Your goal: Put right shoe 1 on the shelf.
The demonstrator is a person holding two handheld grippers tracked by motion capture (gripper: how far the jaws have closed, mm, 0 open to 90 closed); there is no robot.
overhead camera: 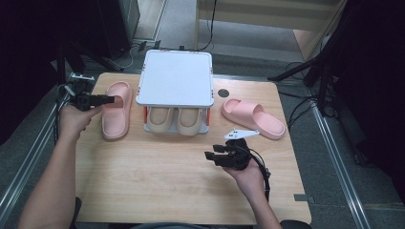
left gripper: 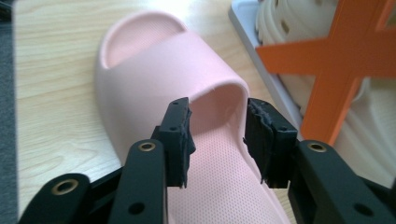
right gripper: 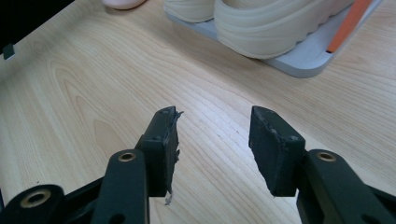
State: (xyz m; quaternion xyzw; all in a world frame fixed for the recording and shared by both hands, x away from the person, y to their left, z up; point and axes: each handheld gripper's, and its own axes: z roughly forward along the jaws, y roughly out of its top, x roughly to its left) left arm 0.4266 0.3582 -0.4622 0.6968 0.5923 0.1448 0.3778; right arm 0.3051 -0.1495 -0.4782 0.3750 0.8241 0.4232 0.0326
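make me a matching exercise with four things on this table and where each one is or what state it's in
Things:
1. left pink slipper
2. right pink slipper
3. beige slippers
4. right gripper

Places or states:
A. on the lower shelf of the small rack
B. open over bare wood, holding nothing
C. lying at an angle to the right of the rack
D. at the left gripper, its strap edge between the open jaws

Pairs: 1-D, 2-C, 3-A, 4-B
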